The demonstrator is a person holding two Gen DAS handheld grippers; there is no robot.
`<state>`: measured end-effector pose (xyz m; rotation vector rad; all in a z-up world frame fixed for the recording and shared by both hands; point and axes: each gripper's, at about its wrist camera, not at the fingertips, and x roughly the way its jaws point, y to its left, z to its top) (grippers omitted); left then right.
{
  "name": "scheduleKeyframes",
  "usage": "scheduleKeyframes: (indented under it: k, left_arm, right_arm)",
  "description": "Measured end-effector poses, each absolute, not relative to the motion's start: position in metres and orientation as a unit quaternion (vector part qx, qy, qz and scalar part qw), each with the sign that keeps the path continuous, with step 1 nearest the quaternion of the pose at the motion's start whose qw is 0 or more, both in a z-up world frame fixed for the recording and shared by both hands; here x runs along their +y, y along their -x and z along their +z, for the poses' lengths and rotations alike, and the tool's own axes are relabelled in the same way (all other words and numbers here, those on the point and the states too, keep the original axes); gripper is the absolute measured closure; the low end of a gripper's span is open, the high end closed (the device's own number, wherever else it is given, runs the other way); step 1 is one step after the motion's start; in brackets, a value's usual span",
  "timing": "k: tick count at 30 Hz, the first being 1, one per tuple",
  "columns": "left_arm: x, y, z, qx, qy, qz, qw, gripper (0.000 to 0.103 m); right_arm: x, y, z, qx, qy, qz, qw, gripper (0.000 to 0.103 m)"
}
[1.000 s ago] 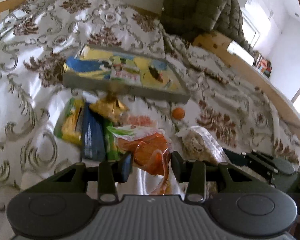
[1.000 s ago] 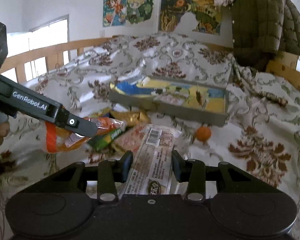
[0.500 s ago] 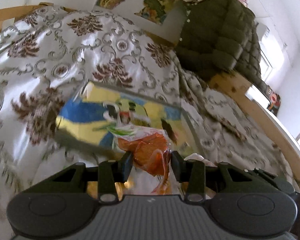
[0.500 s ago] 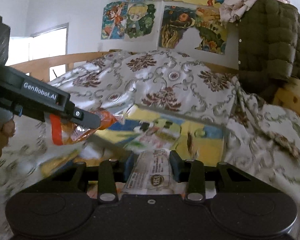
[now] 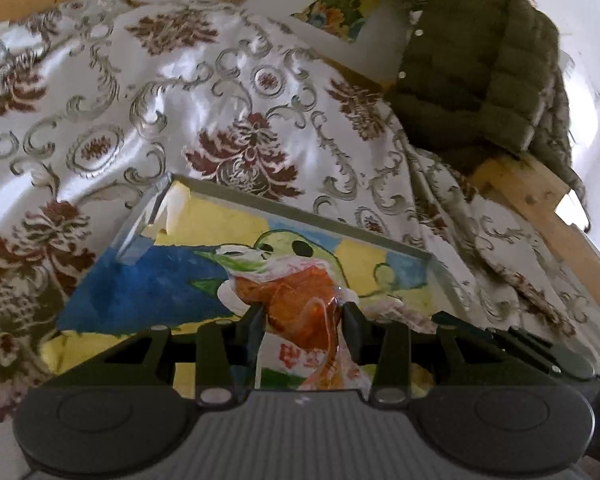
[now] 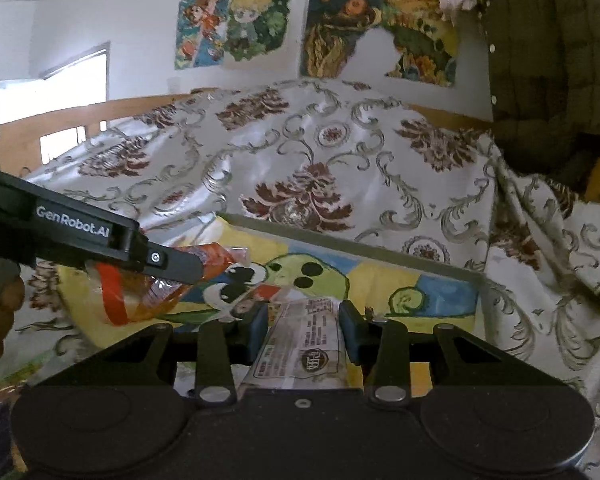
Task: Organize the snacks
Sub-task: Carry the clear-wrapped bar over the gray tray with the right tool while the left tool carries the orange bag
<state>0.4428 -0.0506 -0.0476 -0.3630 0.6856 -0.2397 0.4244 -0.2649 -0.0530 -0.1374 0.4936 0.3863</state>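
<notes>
My left gripper is shut on an orange snack bag and holds it over the shallow tray with a blue, yellow and green cartoon bottom. The left gripper also shows in the right wrist view, with the orange bag hanging over the tray's left part. My right gripper is shut on a long clear cracker pack with a printed label, held over the tray's near side.
The tray lies on a bed with a white satin cover with brown and grey ornaments. A green quilted jacket hangs at the back right over a wooden rail. Posters are on the wall.
Both grippers have lifted their snacks from the pile and moved forward over the tray. The loose snacks on the bed have dropped out of view.
</notes>
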Motion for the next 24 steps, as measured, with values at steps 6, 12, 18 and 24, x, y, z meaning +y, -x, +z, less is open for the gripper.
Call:
scheduleKeyframes:
  k: [6, 12, 18, 24]
  left_arm:
    - [-0.057, -0.452, -0.067, 0.345, 0.163, -0.108, 0.918, 0.058]
    - [-0.060, -0.454, -0.079, 0.357, 0.162, -0.101, 0.914, 0.057]
    - [-0.064, -0.451, -0.080, 0.365, 0.156, -0.091, 0.914, 0.057]
    - [-0.063, -0.436, -0.071, 0.356, 0.162, -0.088, 0.916, 0.041]
  right_arm:
    - [-0.263, -0.435, -0.065, 0.250, 0.085, 0.185, 0.947, 0.062]
    - [-0.268, -0.437, -0.073, 0.268, 0.081, 0.173, 0.944, 0.062]
    - [-0.272, -0.435, -0.074, 0.273, 0.075, 0.166, 0.945, 0.060]
    - [-0.282, -0.419, -0.058, 0.261, 0.056, 0.163, 0.950, 0.045]
